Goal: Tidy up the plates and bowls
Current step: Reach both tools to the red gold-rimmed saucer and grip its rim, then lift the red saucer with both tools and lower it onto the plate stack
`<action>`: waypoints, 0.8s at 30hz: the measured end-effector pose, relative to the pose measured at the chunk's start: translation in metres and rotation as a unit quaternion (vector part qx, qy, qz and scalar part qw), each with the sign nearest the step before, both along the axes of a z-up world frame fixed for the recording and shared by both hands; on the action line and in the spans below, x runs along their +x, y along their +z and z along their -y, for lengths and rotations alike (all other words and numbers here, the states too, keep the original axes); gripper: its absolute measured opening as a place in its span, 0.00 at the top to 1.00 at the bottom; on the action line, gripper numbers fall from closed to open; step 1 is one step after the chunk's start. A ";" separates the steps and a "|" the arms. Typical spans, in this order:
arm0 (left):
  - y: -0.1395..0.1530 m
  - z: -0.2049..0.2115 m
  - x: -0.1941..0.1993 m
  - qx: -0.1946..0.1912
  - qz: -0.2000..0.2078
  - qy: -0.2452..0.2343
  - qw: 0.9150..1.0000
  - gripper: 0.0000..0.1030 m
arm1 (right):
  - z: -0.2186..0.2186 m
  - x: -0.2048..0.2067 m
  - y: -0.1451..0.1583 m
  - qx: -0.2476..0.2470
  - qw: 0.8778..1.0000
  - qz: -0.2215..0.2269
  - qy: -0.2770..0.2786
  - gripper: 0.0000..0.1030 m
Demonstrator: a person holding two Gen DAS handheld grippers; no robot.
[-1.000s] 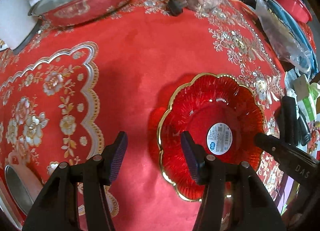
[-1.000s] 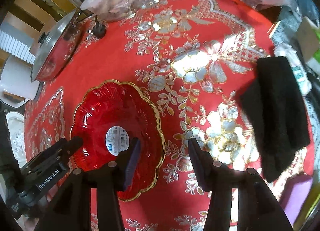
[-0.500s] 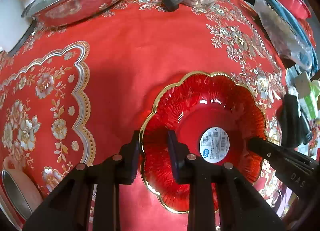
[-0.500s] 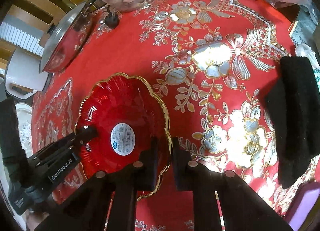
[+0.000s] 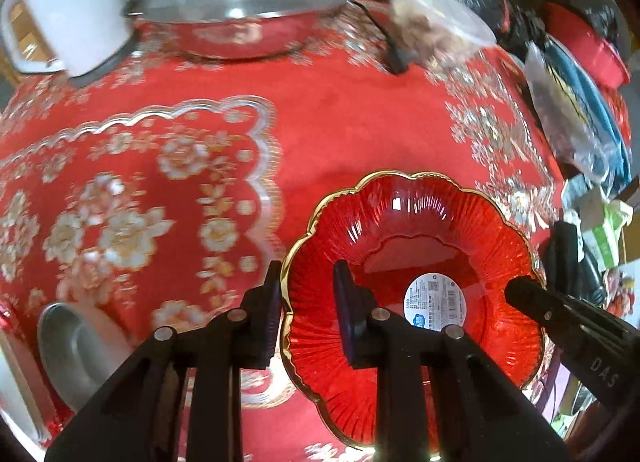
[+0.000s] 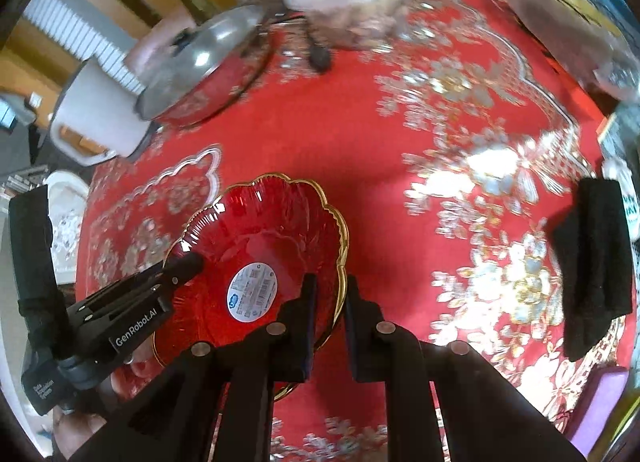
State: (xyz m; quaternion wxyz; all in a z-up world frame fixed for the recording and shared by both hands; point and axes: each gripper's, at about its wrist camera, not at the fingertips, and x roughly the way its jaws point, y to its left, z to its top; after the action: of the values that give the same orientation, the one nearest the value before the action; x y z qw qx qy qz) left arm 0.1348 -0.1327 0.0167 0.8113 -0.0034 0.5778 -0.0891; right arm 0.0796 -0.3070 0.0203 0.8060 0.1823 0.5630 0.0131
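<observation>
Two tools grip one dish: the red glass plate [image 5: 400, 246], scalloped and gold-rimmed, is pinched at opposite edges and appears lifted clear of the red floral table [image 5: 340, 113], tilted so its far lip rides higher. Motion blur on the cloth makes that lift a judgement, not a certainty.

The left tool [image 5: 308, 302] has its jaws closed across the plate's left rim, one pad outside the gold edge and one inside the bowl of the dish. The right tool [image 6: 330, 302] is clenched on the opposite rim in the same fashion. The step in hand, I judge, is the carry: the plate is up and now needs a destination. The next move calls for both tools to travel together, keeping their spacing and level matched, since glass held by two thin rim grips could twist or slip if one side leads.

The left wrist view shows the steel lidded pan [image 5: 240, 17], the white jug [image 5: 64, 9] beside it, the clear tub of food [image 5: 436, 21], a small metal bowl [image 5: 76, 346] at the near left edge, and red and blue dishes [image 5: 584, 49] at the far right, a likely stacking spot. The right wrist view instead shows a black cloth [image 6: 596, 262] on the table's right side, and the white sticker [image 6: 252, 290] in the plate's centre most plainly.
</observation>
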 end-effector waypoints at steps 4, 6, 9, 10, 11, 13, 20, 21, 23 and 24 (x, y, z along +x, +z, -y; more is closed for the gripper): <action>0.016 -0.033 -0.007 0.003 0.014 0.028 1.000 0.79 | -0.031 0.002 0.013 -0.002 0.999 0.013 0.030 0.88; 0.022 -0.051 -0.012 0.004 0.020 0.042 0.999 0.79 | -0.050 0.003 0.019 -0.003 0.999 0.018 0.048 0.87; 0.030 -0.084 -0.018 0.005 0.024 0.069 0.997 0.79 | -0.082 0.006 0.026 -0.002 0.997 0.025 0.074 0.87; 0.032 -0.094 -0.021 0.005 0.026 0.077 0.997 0.79 | -0.091 0.009 0.027 -0.001 0.996 0.027 0.082 0.87; 0.035 -0.106 -0.025 0.006 0.028 0.088 0.996 0.79 | -0.105 0.010 0.030 0.001 0.995 0.030 0.095 0.87; 0.042 -0.134 -0.032 0.007 0.033 0.112 0.993 0.79 | -0.128 0.011 0.033 0.001 0.993 0.033 0.116 0.85; 0.055 -0.237 -0.071 0.020 0.046 0.206 0.977 0.79 | -0.240 0.010 0.041 0.007 0.976 0.043 0.216 0.84; 0.055 -0.249 -0.077 0.023 0.046 0.217 0.975 0.79 | -0.261 0.008 0.040 0.010 0.971 0.042 0.234 0.84; 0.055 -0.279 -0.090 0.029 0.047 0.242 0.969 0.79 | -0.293 0.005 0.035 0.014 0.964 0.039 0.262 0.84; 0.054 -0.293 -0.098 0.033 0.046 0.255 0.965 0.79 | -0.305 0.003 0.032 0.017 0.961 0.036 0.274 0.84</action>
State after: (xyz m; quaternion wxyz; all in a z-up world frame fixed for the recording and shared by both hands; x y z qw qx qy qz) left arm 0.0370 0.1608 0.0710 0.8326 -0.1196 0.5226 0.1393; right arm 0.0828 -0.0017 0.0528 0.7884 0.0344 0.5614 0.2492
